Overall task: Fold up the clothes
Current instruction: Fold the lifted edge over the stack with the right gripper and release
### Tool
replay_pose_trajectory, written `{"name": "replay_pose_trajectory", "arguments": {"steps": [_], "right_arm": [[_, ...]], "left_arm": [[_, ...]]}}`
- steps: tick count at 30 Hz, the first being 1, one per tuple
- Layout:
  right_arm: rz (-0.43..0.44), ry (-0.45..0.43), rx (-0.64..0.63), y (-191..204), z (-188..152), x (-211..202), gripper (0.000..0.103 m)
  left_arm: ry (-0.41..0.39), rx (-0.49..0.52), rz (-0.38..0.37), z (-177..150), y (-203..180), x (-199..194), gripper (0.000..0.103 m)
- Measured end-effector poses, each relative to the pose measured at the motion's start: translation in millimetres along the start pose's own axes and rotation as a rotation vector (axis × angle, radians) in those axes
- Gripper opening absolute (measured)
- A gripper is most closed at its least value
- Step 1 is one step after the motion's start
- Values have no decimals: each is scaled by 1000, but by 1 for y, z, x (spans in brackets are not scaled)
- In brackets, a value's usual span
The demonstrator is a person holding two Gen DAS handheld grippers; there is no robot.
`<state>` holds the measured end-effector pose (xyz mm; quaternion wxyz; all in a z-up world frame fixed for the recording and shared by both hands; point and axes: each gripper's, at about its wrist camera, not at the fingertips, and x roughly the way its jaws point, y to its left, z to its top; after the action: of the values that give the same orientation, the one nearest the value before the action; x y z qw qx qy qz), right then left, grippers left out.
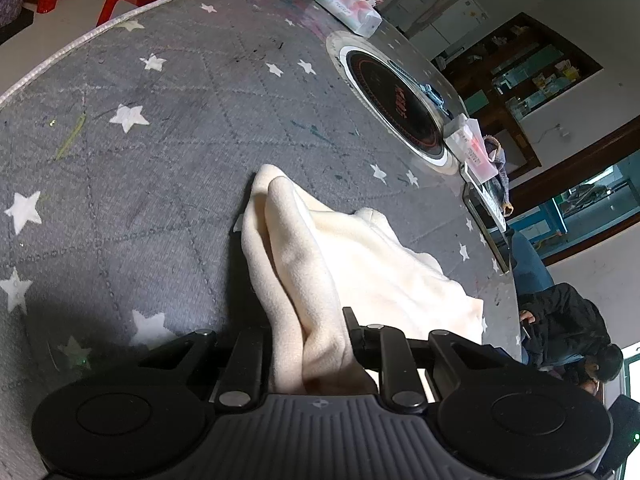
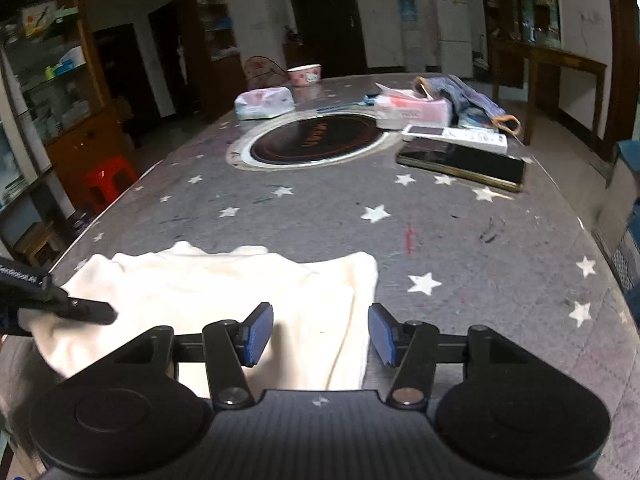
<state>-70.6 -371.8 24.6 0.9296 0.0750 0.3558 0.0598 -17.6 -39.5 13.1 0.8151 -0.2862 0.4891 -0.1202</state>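
A cream garment (image 1: 360, 256) lies bunched on the grey star-patterned table cover (image 1: 140, 168). My left gripper (image 1: 304, 336) is shut on a thick fold of it, and the cloth rises in a ridge from between the fingers. In the right wrist view the same garment (image 2: 224, 292) spreads flat at the table's near edge. My right gripper (image 2: 320, 332) hovers over its right part, open, with the blue pads (image 2: 260, 332) apart and nothing pressed between them. The left gripper's black finger (image 2: 86, 310) shows on the garment's left corner.
A round hob (image 2: 316, 144) is set into the table's middle. Beyond it lie a black phone (image 2: 464, 162), a white remote (image 2: 456, 134), tissue packs (image 2: 264, 104), a bowl (image 2: 305, 75) and a blue cloth bag (image 2: 476, 100). A person in dark clothes (image 1: 568, 324) sits by the table. Red stools (image 2: 108, 180) stand left.
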Motion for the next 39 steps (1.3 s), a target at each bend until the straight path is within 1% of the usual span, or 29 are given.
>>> {"name": "replay_pose_trajectory", "arguments": {"steps": [7,8,10,13,15,21,28,33,39], "right_arm": [[32,32,78,-8,-2,19,53],[34,31,76,-8,-2,20,51],[46,33,73,-6,-2,21,36],[67,33,79,-4,-2,22,22],[67,22,82,-3,-1,21,14],[75,-29,93,-3,-1,9,12],[60,-98,89,-6,8,-16,12],[33,-151,103,-18,12,-35,12],[-18,-182,136,-45,14,-50,12]], "left_arm": [[1,11,2,0,-1,1,21],[1,14,3,1,-2,2,21],[0,20,8,1,-3,2,21],[-1,28,14,2,-4,2,21],[-2,37,19,1,-5,2,21],[-22,103,32,2,-17,-2,19],[-30,195,1,4,-47,-1,17],[-16,262,-1,-3,-75,9,17],[-1,323,-15,-11,-111,24,17]]}}
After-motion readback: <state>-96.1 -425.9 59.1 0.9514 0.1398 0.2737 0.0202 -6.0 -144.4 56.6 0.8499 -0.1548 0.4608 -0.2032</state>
